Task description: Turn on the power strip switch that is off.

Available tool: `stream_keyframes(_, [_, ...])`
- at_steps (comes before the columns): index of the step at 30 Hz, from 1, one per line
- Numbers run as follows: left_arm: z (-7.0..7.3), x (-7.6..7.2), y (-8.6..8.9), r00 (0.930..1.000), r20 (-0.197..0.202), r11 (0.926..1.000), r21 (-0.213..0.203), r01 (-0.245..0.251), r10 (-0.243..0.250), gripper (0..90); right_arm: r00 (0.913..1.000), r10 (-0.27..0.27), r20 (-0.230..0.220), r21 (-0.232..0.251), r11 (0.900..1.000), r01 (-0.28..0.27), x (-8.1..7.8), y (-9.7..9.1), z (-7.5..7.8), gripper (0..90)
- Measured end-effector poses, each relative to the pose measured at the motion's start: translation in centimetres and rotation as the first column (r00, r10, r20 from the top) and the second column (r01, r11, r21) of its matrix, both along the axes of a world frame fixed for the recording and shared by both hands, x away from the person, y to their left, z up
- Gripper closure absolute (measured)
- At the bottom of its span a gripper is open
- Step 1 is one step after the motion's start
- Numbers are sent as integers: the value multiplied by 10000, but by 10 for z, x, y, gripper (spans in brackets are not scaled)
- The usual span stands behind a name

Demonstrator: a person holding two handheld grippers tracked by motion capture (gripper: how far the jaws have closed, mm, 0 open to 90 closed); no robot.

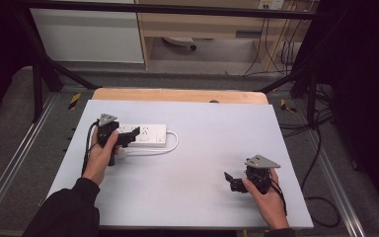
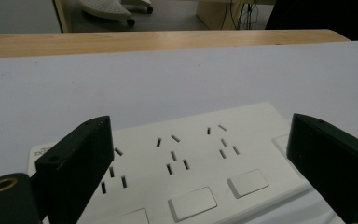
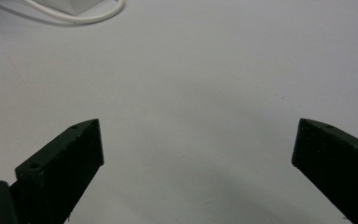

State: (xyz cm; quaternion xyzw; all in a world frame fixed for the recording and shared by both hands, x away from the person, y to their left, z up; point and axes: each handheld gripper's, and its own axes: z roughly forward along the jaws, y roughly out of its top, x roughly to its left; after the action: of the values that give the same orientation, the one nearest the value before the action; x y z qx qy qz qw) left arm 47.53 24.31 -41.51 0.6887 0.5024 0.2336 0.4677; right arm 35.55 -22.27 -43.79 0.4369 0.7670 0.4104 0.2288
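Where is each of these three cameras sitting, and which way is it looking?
High view: above the person's side, looking forward and down on the table; both forearms, hands, left tongs and right tongs show.
Left gripper view: rides the left tongs, looking along two wide-apart black jaws over the white power strip.
Right gripper view: rides the right tongs, facing bare tabletop between open jaws, the strip's white cable at the top edge.
Shared: the power strip's cable appears in the high and right gripper views.
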Motion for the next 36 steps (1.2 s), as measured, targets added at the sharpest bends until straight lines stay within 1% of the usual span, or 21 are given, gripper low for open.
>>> stream_keyframes(8, [8, -6, 6, 10000, -86, 10000, -36, -21, 21, 77, 10000, -18, 9, -18, 10000, 18, -1, 0, 0, 25])
stream_keyframes(12, [14, -11, 11, 9999, -23, 9999, 22, 122, -122, 73, 10000, -33, 18, -40, 10000, 33, -1, 0, 0, 25])
stream_keyframes(15, [17, -15, 16, 9999, 2, 9999, 20, 132, -132, 71, 10000, -57, 39, -49, 10000, 57, -1, 0, 0, 25])
stream_keyframes(18, [19, -18, 21, 10000, -58, 10000, -66, 17, -18, 69, 10000, -53, 26, -84, 10000, 53, -1, 0, 0, 25])
stream_keyframes(21, [20, -20, 27, 9997, -235, 9999, -67, -96, 94, 68, 9999, -90, 84, 25, 10000, 89, -1, 0, 1, 24])
stream_keyframes(23, [20, -22, 30, 9995, -310, 9999, -131, -113, 109, 69, 9999, -107, 105, 8, 9999, 107, -1, 0, 2, 25])
stream_keyframes(26, [21, -24, 33, 9993, -354, 9999, -144, -76, 71, 68, 9999, -113, 63, 10, 9999, 113, -1, 1, 1, 25])
stream_keyframes(30, [24, -30, 34, 9993, -340, 9999, -39, 139, -141, 68, 9999, -99, 78, -43, 9999, 99, -1, 1, 1, 24])
stream_keyframes(36, [25, -40, 40, 9988, -343, 9994, -36, 356, -357, 68, 9999, -93, 60, -59, 9999, 94, -1, 1, 1, 25])
